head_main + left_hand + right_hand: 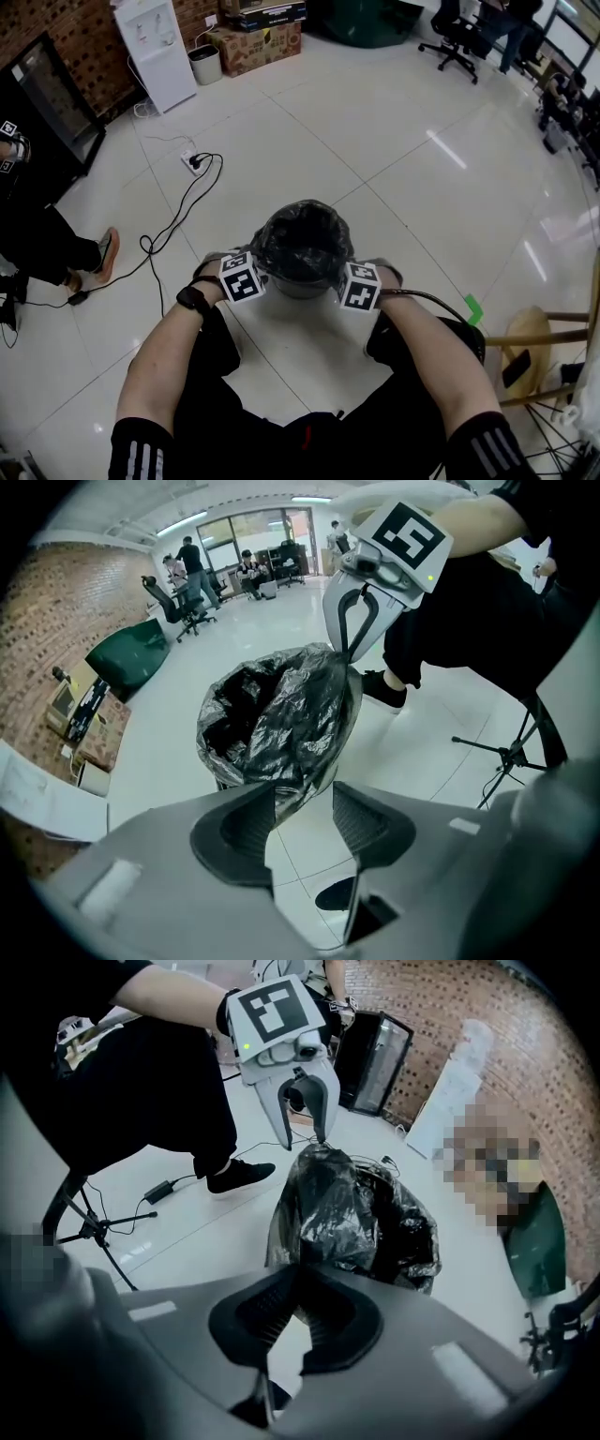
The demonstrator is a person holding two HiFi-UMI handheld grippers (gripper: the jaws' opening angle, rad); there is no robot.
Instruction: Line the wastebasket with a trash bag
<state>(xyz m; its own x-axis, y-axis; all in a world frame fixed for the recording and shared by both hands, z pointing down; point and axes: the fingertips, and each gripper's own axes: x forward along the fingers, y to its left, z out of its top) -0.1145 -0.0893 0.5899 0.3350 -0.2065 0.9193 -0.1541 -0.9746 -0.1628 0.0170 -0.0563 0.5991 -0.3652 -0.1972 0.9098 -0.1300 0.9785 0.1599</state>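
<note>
At the far left of the head view a tall white water dispenser [155, 52] stands against the brick wall. Just to its right sits a small pale round bin [204, 64]; what lies in it is too small to tell. Next comes a brown printed cardboard box [255, 47], closed, with flat dark boxes [270, 13] stacked on its top. A white power strip [194, 161] with a black cable lies on the glossy white tiled floor [422, 187], between these and the seated person.

In front of the person's knees, the left gripper [305, 819] hovers at the near-left rim of the round wastebasket [302, 289]. Its jaws stand spread. A hanging fold of the crinkled black plastic trash bag [302, 242] reaches down into the gap beside one pad without being squeezed. The bag sits in the wastebasket with its mouth open. Its film is bunched outward over the rim, so that only a strip of grey wall shows beneath, and the inside shows only black film. The right gripper [295, 1321], at the near-right rim, has its jaws pressed together, pinching the bag's edge. Further right a pale wooden stool [530, 337] stands on the floor.
</note>
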